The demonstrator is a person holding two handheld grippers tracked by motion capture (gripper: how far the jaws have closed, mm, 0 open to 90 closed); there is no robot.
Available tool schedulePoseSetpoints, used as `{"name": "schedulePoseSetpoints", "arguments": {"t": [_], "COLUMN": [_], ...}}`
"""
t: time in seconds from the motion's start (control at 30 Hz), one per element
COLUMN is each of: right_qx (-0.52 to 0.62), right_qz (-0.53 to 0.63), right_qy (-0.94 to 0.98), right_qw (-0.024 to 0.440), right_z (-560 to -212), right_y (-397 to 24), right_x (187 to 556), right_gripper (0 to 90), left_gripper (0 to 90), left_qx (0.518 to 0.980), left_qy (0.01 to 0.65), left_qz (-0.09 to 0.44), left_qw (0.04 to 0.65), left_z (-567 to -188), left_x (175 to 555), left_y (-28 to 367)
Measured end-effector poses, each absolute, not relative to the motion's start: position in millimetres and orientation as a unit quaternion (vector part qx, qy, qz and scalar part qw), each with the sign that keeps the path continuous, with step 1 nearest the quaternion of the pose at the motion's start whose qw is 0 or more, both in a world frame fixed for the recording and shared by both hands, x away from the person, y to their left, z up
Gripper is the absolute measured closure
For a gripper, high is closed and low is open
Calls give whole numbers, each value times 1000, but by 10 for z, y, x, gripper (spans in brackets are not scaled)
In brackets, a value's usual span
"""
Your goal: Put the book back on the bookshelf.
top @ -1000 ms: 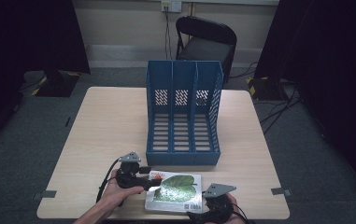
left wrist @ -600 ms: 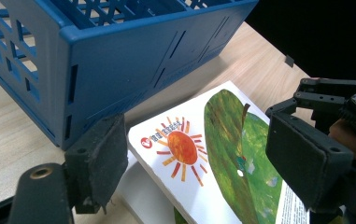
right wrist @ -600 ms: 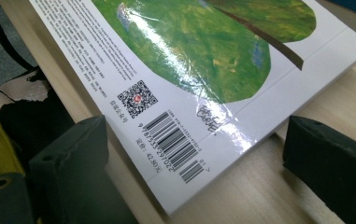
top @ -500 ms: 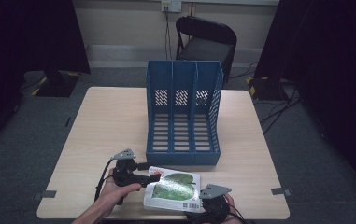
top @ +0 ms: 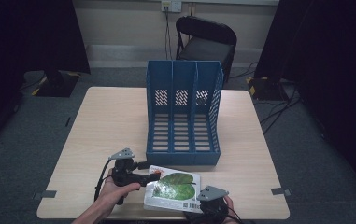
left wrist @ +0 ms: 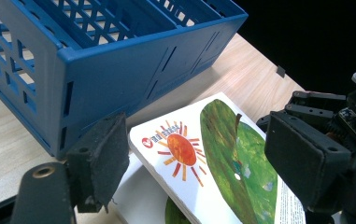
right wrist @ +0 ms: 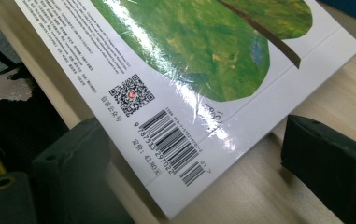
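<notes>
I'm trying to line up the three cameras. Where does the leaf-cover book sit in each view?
High view: book at the table's near edge, between both grippers.
Left gripper view: lower centre, between the jaws.
Right gripper view: upper centre, its barcode corner between the jaws.
Shared landmark: blue file rack, just behind the book.

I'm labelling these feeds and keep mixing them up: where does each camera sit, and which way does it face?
High view: above the table's near edge, looking forward and down on the blue file rack; a hand and both grippers show.
Left gripper view: rides the left gripper, facing the rack and book; own two jaws show.
Right gripper view: rides the right gripper, facing the book's barcode corner; own jaws show.
All three share the book.
</notes>
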State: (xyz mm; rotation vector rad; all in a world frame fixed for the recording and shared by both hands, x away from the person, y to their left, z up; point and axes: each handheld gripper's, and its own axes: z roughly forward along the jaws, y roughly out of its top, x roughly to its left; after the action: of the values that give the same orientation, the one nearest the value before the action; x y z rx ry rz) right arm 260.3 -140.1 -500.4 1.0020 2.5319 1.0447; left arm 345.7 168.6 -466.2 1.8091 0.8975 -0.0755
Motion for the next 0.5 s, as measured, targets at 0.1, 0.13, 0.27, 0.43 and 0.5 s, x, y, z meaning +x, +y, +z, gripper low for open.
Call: {"name": "schedulePoseSetpoints", "arguments": {"t": [0.1, 0.13, 0.27, 0.43, 0.5], "right_qx": [349, 353, 364, 366, 366], "right_qz": [357, 360, 369, 371, 371], "right_qy": [858, 856, 848, 847, 847], "right_qw": [115, 115, 107, 105, 105], "right_z": [-5004, -5004, -4999, -4998, -4997], "right_y": [-1396, -1399, -1422, -1431, -1431], "right_x": [2577, 2568, 2550, 2555, 2556], "right_gripper": [93, 101, 116, 122, 127], "left_gripper": [220, 221, 228, 230, 234], "left_qx": [755, 754, 750, 750, 748], "left_qy": [380, 379, 377, 382, 384], "left_qz": [-37, -40, -52, -55, -58], "left_qw": [533, 534, 541, 537, 538], "left_z": [-4671, -4673, -4680, -4700, -4706], "left_x": [3458, 3456, 3457, 3464, 3469], "left_y": [1695, 1697, 1725, 1727, 1737]}}
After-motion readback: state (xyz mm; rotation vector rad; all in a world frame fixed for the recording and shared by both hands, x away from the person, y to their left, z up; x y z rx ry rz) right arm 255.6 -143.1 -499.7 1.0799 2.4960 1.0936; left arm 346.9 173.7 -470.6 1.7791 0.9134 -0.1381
